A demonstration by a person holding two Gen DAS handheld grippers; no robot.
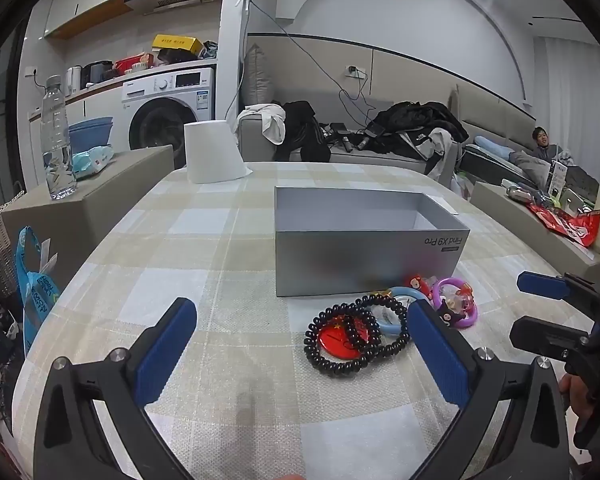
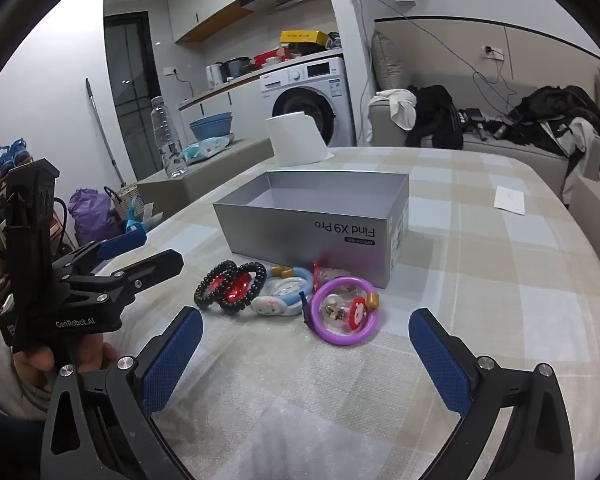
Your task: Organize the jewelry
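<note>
An open grey box (image 1: 364, 248) (image 2: 316, 232) stands mid-table, its inside showing nothing. In front of it lies a cluster of jewelry: two black bead bracelets (image 1: 312, 344) (image 2: 204, 280) over a red disc (image 1: 334, 340), a light blue ring with a white character (image 2: 284, 296), and a purple ring with charms (image 1: 456, 282) (image 2: 342, 339). My left gripper (image 1: 300, 308) is open just short of the black bracelets, holding nothing. My right gripper (image 2: 305, 316) is open just before the purple ring, also holding nothing. Each gripper shows in the other's view (image 1: 540, 308) (image 2: 162, 248).
A white paper roll (image 1: 212, 152) (image 2: 296, 140) stands at the table's far edge. A water bottle (image 1: 56, 140) sits on a low side table to the left. A white paper slip (image 2: 510, 199) lies at far right. A sofa with clothes is behind; a person (image 1: 542, 142) sits far right.
</note>
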